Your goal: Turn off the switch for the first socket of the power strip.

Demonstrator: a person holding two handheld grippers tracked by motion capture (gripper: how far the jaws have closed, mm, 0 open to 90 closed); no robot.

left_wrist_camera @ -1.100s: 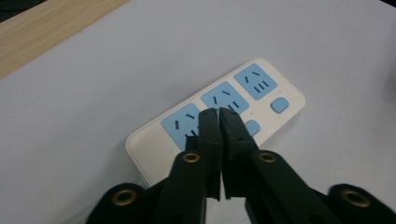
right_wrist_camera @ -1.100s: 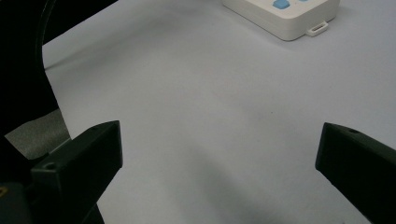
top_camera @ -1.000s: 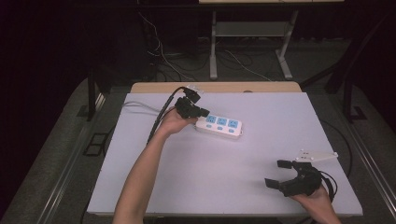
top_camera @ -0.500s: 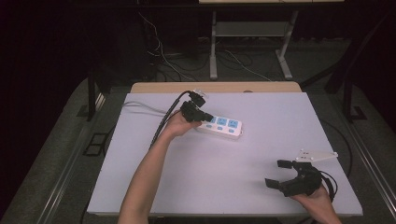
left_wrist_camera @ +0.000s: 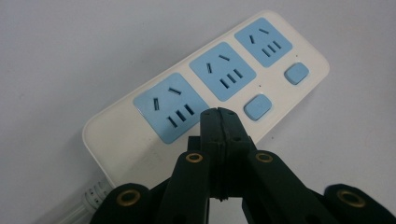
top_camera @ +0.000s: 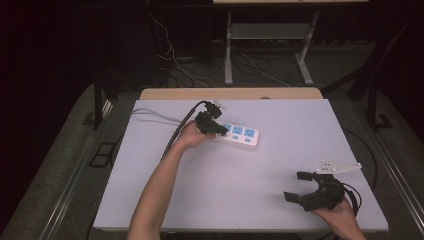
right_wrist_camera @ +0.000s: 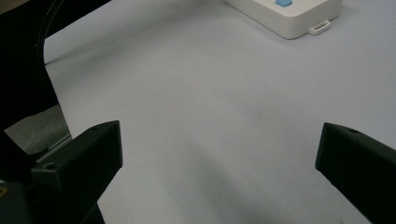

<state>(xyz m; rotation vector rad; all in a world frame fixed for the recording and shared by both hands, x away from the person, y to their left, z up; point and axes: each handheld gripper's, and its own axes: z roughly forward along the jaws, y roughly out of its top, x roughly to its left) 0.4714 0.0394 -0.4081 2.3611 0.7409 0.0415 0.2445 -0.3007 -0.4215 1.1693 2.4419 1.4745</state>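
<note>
Power strip [left_wrist_camera: 210, 88] — one, white, lying flat on the table [top_camera: 210, 190] directly under the left gripper [left_wrist_camera: 218, 114]. It carries three blue socket faces and two visible blue buttons. Left gripper's jaws are pressed together, tips over the nearest socket's edge. Right gripper [top_camera: 300, 186] — jaws spread, nothing between, well apart from the strip.
</note>
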